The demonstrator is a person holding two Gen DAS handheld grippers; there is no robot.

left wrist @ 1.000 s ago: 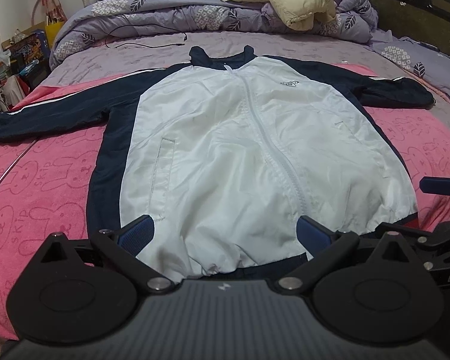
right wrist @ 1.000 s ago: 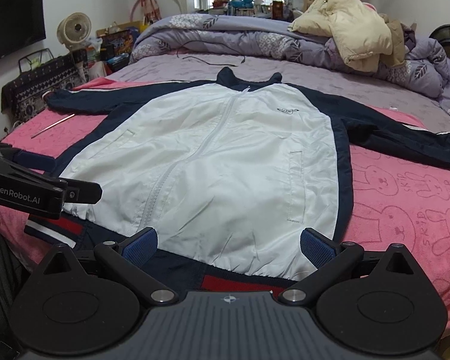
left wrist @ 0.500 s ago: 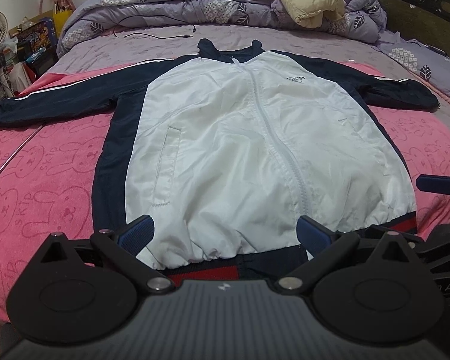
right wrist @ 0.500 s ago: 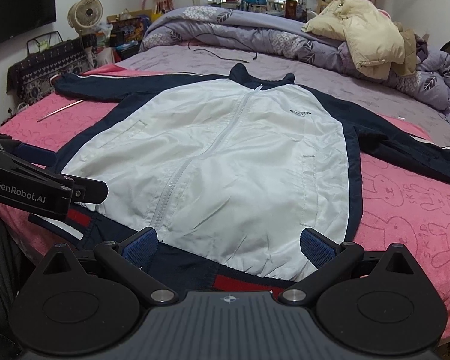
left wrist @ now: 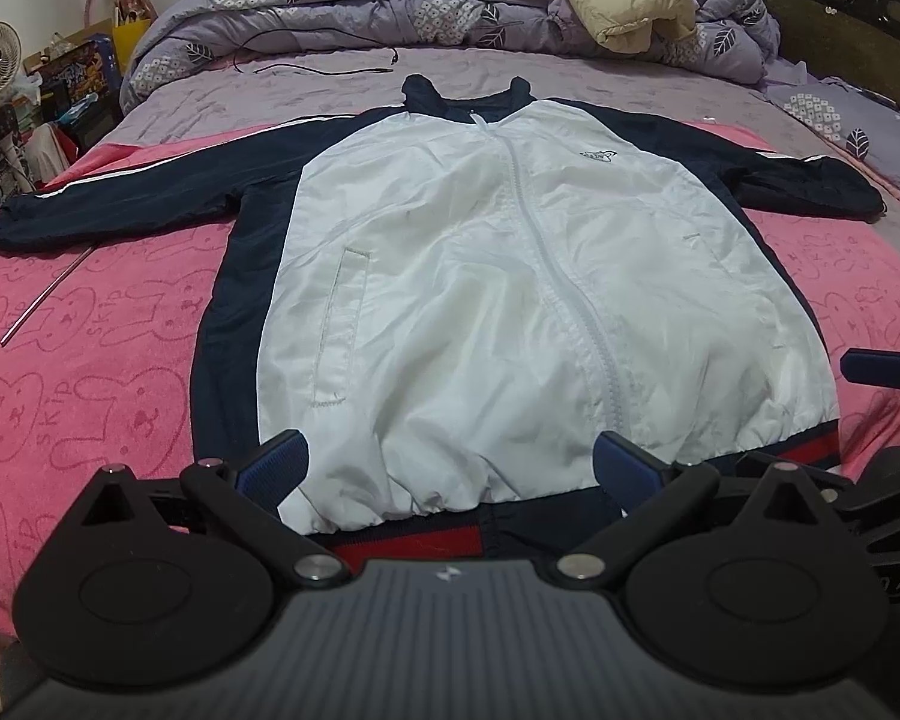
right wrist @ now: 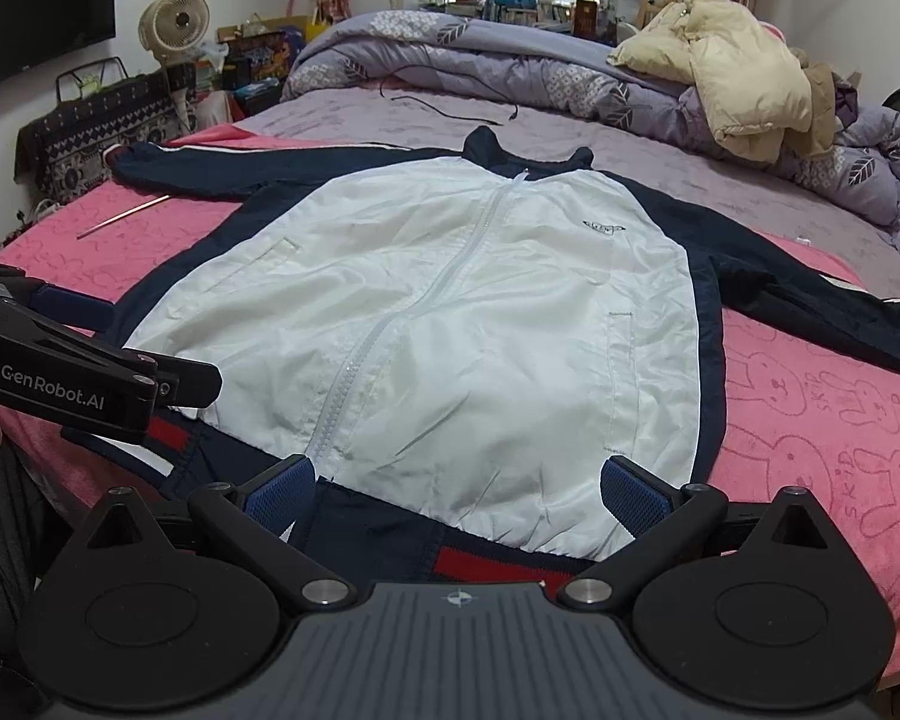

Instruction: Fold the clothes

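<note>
A white-fronted jacket (left wrist: pixel 510 288) (right wrist: pixel 450 324) with navy sleeves, navy collar and a red-striped hem lies flat, front up and zipped, on a pink rabbit-print blanket (left wrist: pixel 90 372) (right wrist: pixel 822 420). Both sleeves are spread out to the sides. My left gripper (left wrist: pixel 447 465) hovers open just above the hem, left of the zipper. My right gripper (right wrist: pixel 459 489) is open too, over the hem on the other half. Neither holds any cloth. The right gripper's fingers (left wrist: pixel 876 366) show at the right edge of the left wrist view; the left gripper's fingers (right wrist: pixel 72 306) reach in from the left of the right wrist view.
A thin metal rod (left wrist: pixel 48 300) lies on the blanket under the jacket's left sleeve. At the head of the bed are a rolled purple duvet (right wrist: pixel 480 60) and a cream puffer coat (right wrist: pixel 732 78). A black cable (left wrist: pixel 324 63) trails on the purple sheet. A fan (right wrist: pixel 174 21) and clutter stand beside the bed.
Both grippers have risen and drawn back slightly, so more of the red-striped hem shows below them. The jacket has not moved.
</note>
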